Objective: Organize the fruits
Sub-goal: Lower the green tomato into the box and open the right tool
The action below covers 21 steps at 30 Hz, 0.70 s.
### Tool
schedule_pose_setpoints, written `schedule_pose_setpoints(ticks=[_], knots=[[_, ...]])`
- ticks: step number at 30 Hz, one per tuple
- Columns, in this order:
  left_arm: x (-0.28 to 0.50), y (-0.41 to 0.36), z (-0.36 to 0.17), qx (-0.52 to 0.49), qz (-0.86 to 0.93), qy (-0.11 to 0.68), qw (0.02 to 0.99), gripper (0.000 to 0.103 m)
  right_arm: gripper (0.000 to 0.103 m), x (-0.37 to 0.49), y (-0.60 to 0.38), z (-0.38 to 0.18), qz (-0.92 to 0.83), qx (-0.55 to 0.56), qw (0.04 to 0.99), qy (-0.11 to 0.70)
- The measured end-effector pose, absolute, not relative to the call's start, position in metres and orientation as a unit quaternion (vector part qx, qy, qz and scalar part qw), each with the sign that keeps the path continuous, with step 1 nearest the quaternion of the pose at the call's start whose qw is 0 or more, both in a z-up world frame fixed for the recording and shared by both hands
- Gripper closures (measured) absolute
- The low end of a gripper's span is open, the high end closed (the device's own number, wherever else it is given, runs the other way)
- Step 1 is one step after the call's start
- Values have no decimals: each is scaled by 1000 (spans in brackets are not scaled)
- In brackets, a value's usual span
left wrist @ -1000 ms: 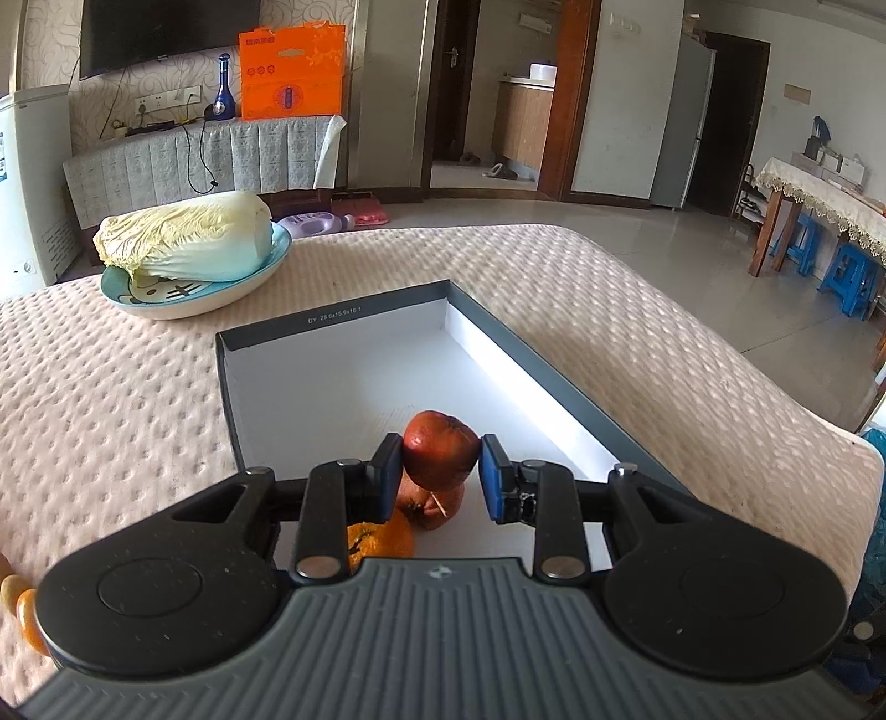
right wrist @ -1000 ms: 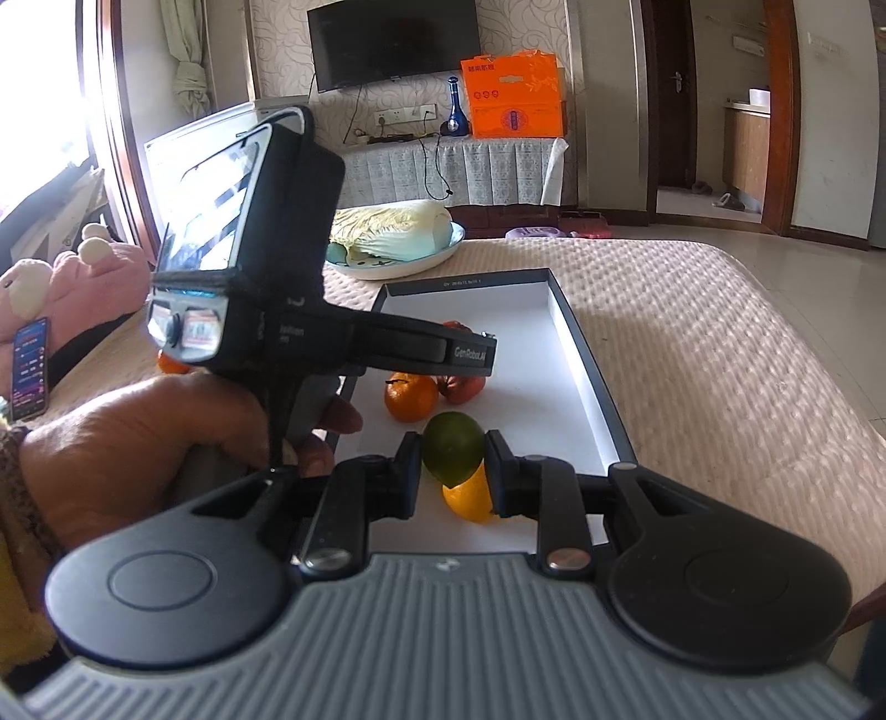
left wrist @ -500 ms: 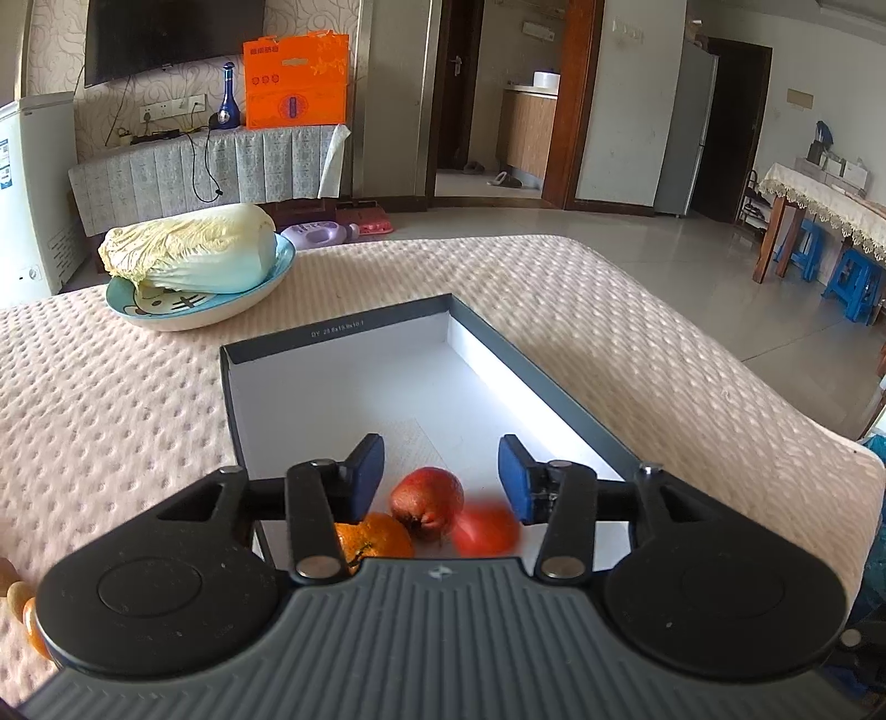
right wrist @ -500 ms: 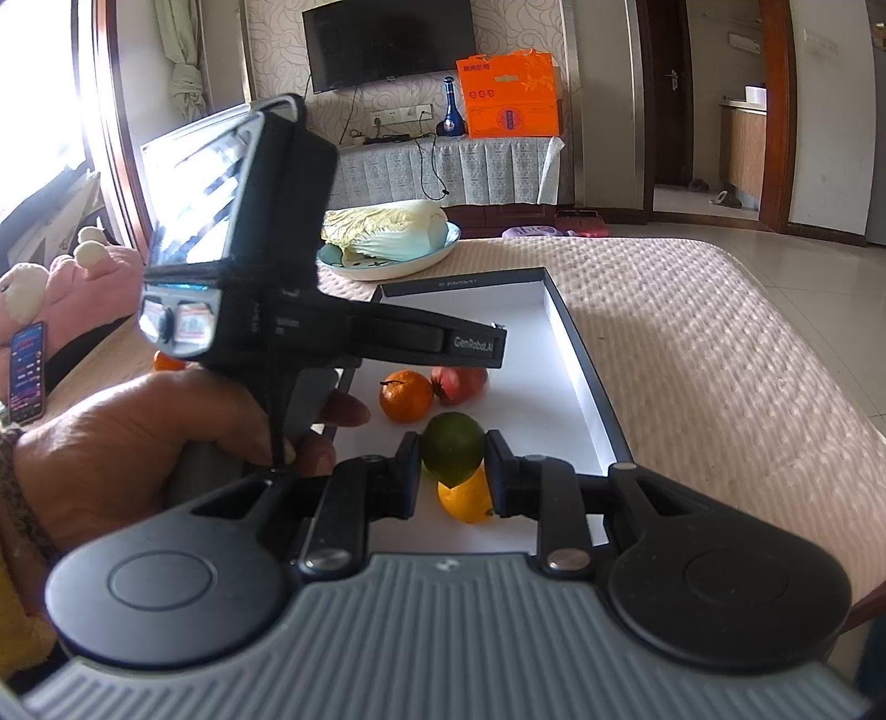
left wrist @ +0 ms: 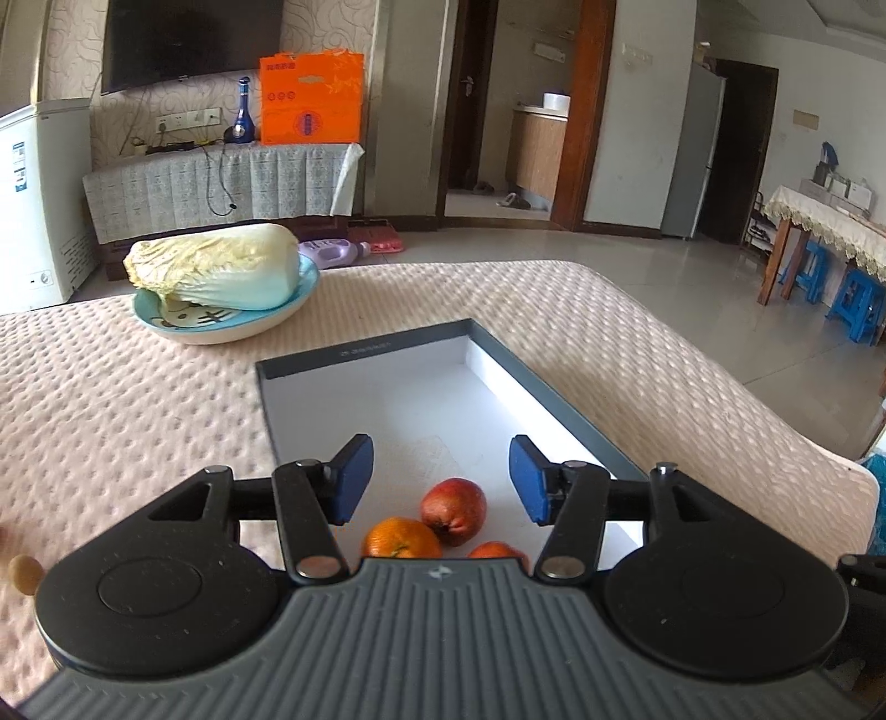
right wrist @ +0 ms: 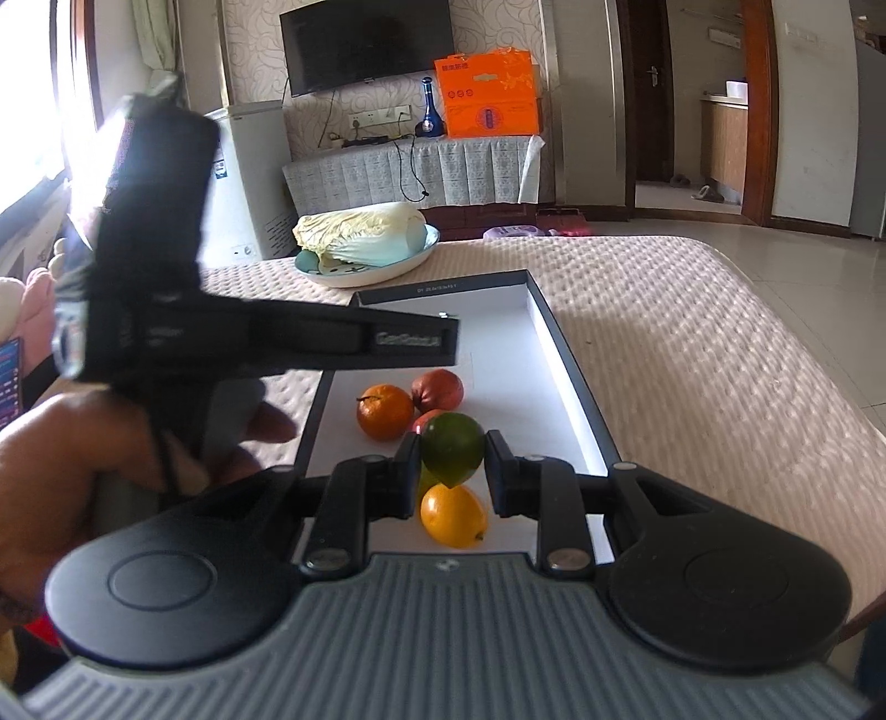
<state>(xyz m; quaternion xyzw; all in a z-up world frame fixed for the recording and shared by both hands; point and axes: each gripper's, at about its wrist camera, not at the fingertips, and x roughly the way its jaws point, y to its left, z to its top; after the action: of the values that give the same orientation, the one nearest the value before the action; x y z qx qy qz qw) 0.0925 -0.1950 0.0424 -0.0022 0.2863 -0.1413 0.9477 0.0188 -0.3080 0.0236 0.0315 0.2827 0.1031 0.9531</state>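
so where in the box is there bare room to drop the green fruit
The far half of the box, from the red apple to the end wall, is bare, as is the strip along its right wall. The near end is crowded: orange, apple, a second red fruit, yellow fruit.

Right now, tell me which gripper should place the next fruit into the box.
Right. The right gripper already clamps the green fruit above the box; the left gripper is opening, empty.

Patterned wallpaper at upper left carries a dark television above a cloth-draped cabinet, pale floor tiles fill the right, blue stools stand at far right, and daylight enters through a left-edge window.
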Motion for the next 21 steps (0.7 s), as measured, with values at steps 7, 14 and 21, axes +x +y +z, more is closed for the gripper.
schedule_pose_setpoints(ticks=[7, 14, 21], knots=[[84, -168, 49, -11, -124, 280, 952, 42, 75, 38, -300, 18, 95, 32, 953, 285], [78, -133, 50, -11, -107, 281, 954, 42, 74, 56, -289, 9, 78, 28, 953, 292], [71, -101, 49, -4, -84, 285, 955, 42, 59, 57, -277, 11, 65, 29, 958, 278]])
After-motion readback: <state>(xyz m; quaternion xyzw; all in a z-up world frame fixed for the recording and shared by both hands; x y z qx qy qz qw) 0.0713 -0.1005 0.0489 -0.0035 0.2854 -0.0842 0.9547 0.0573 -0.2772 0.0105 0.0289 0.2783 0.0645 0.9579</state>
